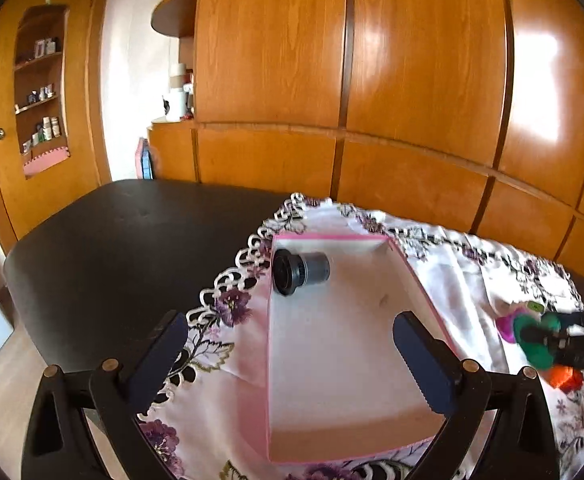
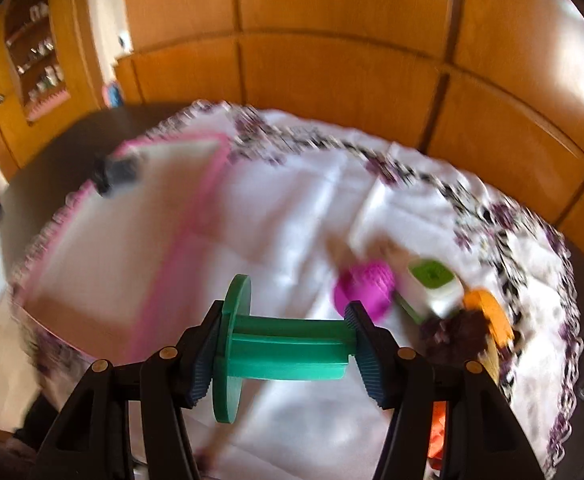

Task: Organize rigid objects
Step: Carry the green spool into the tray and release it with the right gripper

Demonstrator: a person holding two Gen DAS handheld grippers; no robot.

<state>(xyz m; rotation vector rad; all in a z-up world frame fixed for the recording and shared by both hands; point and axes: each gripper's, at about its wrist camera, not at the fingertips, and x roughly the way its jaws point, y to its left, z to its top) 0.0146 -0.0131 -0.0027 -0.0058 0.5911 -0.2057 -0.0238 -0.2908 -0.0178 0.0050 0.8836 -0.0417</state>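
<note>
Right gripper (image 2: 283,344) clamping green spool (image 2: 279,350) (endwise), left gripper (image 1: 287,344) wide, empty

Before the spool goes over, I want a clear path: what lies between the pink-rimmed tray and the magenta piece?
Only bare floral tablecloth between the tray and the magenta piece, as the right wrist view shows.

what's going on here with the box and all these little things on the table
A person is sorting small items into a pink-edged box on a flowered tablecloth. The left gripper is open and empty above the box, where a black lens-like piece lies. The right gripper is clamped on a green spool.
</note>
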